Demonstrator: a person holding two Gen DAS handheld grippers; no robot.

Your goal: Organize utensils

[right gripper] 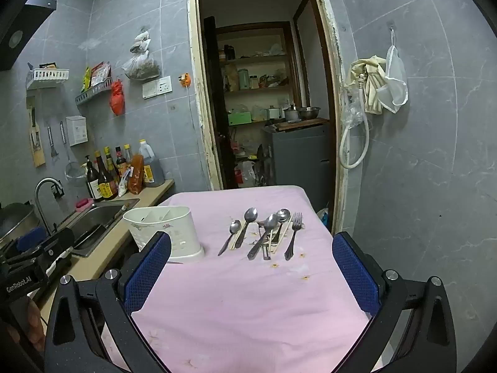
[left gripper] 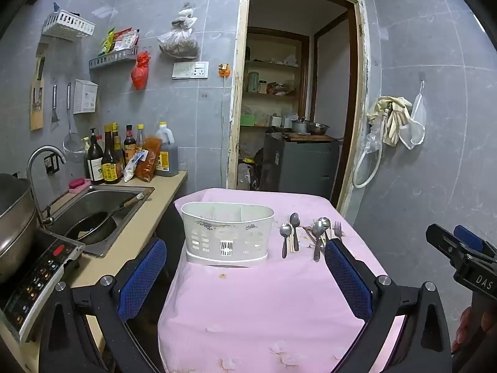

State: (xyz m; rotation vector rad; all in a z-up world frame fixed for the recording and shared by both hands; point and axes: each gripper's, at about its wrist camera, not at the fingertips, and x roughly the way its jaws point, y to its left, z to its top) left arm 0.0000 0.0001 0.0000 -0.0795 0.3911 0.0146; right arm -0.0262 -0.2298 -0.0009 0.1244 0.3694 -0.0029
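A white divided utensil caddy point(left gripper: 227, 233) stands on the pink-covered table point(left gripper: 248, 304); it also shows in the right wrist view point(right gripper: 167, 230). Right of it lie several spoons point(left gripper: 285, 237), a fork point(left gripper: 338, 229) and chopsticks; in the right wrist view the spoons point(right gripper: 248, 223), the fork point(right gripper: 293, 233) and the chopsticks point(right gripper: 281, 233) lie mid-table. My left gripper point(left gripper: 245, 267) is open and empty, short of the caddy. My right gripper point(right gripper: 251, 264) is open and empty, short of the utensils; its body shows at the right of the left wrist view point(left gripper: 459, 255).
A counter on the left holds a sink point(left gripper: 102, 208) with a pan, sauce bottles point(left gripper: 105, 158), and an induction cooker point(left gripper: 37, 279) with a pot. A doorway point(left gripper: 298, 93) opens behind the table. A hose and gloves point(left gripper: 388, 121) hang on the right wall.
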